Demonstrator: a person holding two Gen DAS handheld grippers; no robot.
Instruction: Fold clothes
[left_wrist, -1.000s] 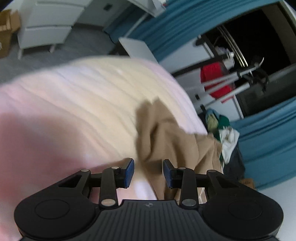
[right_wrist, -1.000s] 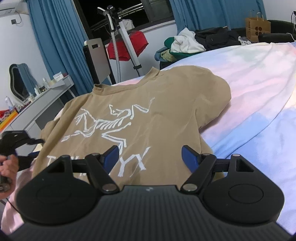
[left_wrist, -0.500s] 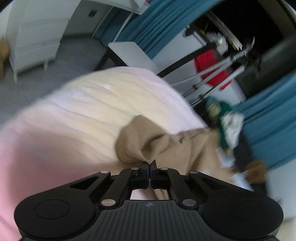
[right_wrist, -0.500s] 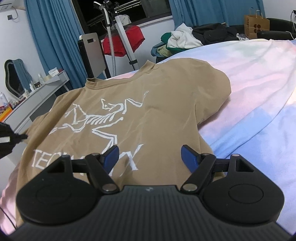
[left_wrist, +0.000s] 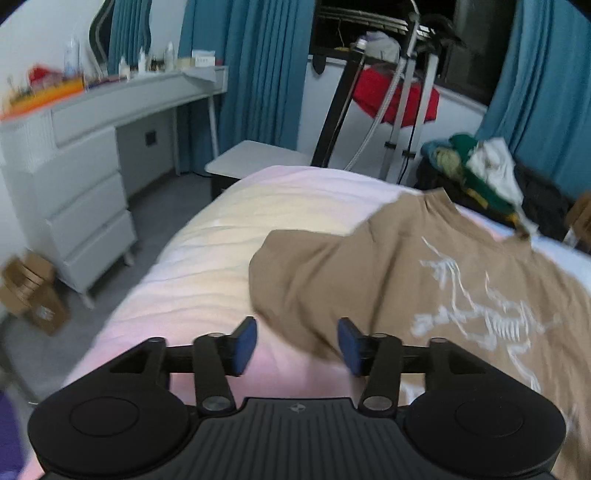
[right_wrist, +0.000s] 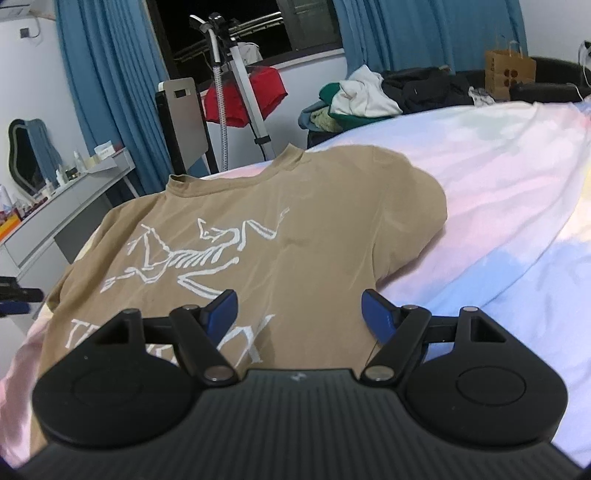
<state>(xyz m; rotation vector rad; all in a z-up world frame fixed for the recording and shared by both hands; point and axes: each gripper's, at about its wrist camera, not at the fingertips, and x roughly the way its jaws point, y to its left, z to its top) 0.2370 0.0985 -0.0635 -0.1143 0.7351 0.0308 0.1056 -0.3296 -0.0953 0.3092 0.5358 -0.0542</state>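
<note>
Both grippers hang empty over the tan printed cotton T-shirt (right_wrist: 303, 229) near the pastel bedspread's (right_wrist: 498, 206) left edge: left gripper (left_wrist: 297, 341), jaws just opening, parted; right gripper (right_wrist: 299, 314) wide.

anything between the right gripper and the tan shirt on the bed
Nothing visible. The right gripper is open just above the tan shirt, which lies flat on the bed with nothing on top of it.

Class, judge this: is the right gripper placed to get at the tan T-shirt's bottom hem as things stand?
Probably yes: the right gripper is open just above the tan T-shirt, with nothing between them.
</note>
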